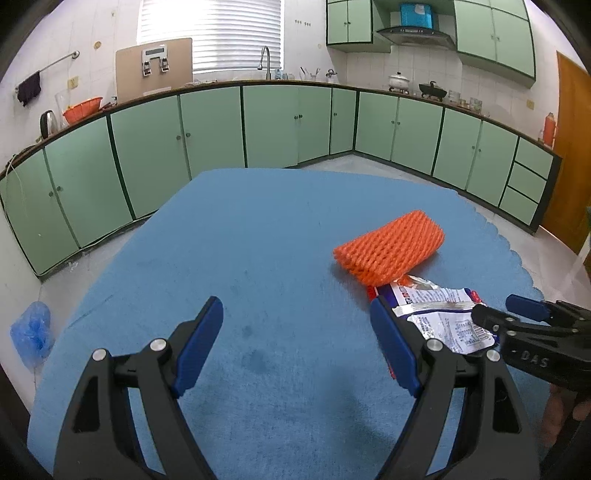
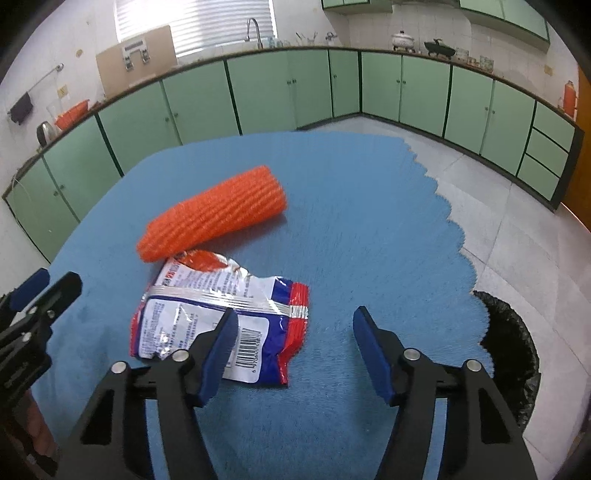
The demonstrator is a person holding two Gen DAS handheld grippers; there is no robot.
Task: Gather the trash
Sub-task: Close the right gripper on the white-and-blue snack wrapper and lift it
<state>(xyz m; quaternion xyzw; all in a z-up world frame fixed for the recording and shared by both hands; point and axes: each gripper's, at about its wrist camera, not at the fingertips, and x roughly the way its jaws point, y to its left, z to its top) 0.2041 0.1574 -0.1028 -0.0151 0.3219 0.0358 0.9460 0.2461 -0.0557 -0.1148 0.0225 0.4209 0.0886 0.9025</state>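
Kitchen interior. Pale green base cabinets (image 1: 273,125) run in an L across mid-frame under a dark counter edge. Matching wall cabinets (image 1: 495,33) at upper right, range hood (image 1: 415,35) between them. White tiled walls (image 1: 424,66). Window with white blinds (image 1: 210,33) at upper left, bright daylight through it; faucet (image 1: 265,61) just below. Orange-brown door (image 1: 572,147) at far right. Light grey tiled floor (image 2: 517,221) at right of the right wrist view. Blue cloth covers the desk (image 1: 258,240), lower centre.
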